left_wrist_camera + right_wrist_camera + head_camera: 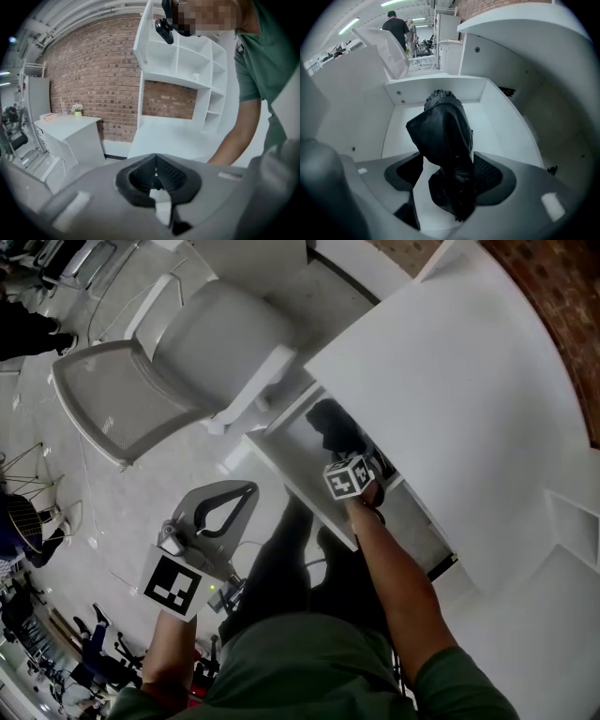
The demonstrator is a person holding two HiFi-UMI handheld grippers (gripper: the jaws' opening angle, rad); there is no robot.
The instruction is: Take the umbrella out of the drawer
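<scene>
A black folded umbrella (445, 136) lies in the open white drawer (436, 89), under the desk. My right gripper (449, 165) points steeply down into the drawer with its jaws wide apart; the umbrella's near end sits between them and a strip of white drawer floor shows beside the left pad (405, 171). From the head view the umbrella (330, 423) is a dark shape in the drawer (300, 491), just beyond the right gripper's marker cube (349, 476). My left gripper (248, 491) hangs over the floor left of the drawer, shut and empty (157, 180).
A grey mesh office chair (150, 371) stands close to the drawer's far left. The white desk top (450, 381) overhangs the drawer on the right. White shelves (187, 61) stand against a brick wall. People (396, 26) stand far off in the room.
</scene>
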